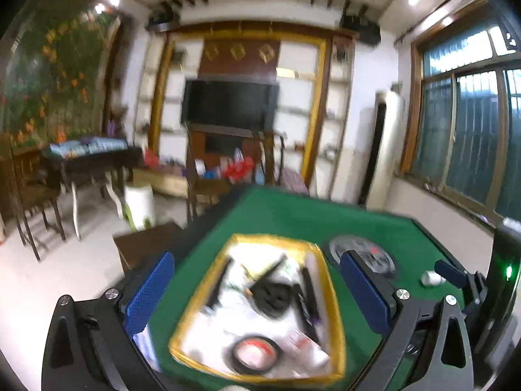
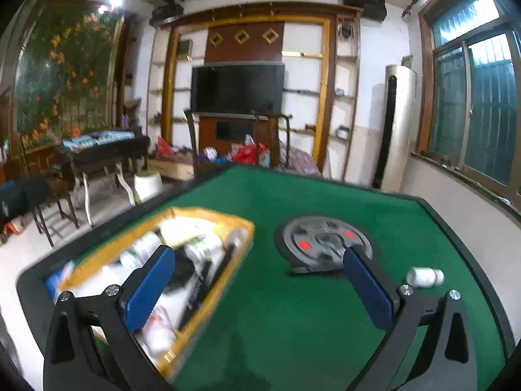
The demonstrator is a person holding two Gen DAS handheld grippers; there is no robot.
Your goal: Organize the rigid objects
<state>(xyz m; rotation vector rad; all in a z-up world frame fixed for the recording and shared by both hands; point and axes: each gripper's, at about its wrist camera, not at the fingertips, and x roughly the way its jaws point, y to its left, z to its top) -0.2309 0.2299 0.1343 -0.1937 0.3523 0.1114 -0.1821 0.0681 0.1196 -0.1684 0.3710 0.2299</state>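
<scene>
A yellow-rimmed tray [image 1: 192, 309] lies on the green table, holding several items: a dark lump [image 1: 272, 298], black sticks, a roll of tape [image 1: 255, 353] and white bottles. My left gripper [image 1: 257, 267] hangs above the tray, open, nothing between its blue pads [image 1: 148, 296]. In the right wrist view the same tray [image 2: 228, 270] is at the left, blurred. My right gripper [image 2: 257, 260] is open over bare green felt, empty. A small white bottle [image 2: 425, 277] lies on its side beyond the right finger; it shows too in the left view [image 1: 431, 278].
A round grey control panel [image 2: 322, 239] with red lights sits in the table's middle. The green table [image 2: 293, 309] has a dark raised border. Beyond it stand chairs, a dark side table [image 2: 104, 153], a TV unit and a tall air conditioner [image 2: 399, 130]. The other gripper's body [image 1: 501, 293] shows at the left view's right edge.
</scene>
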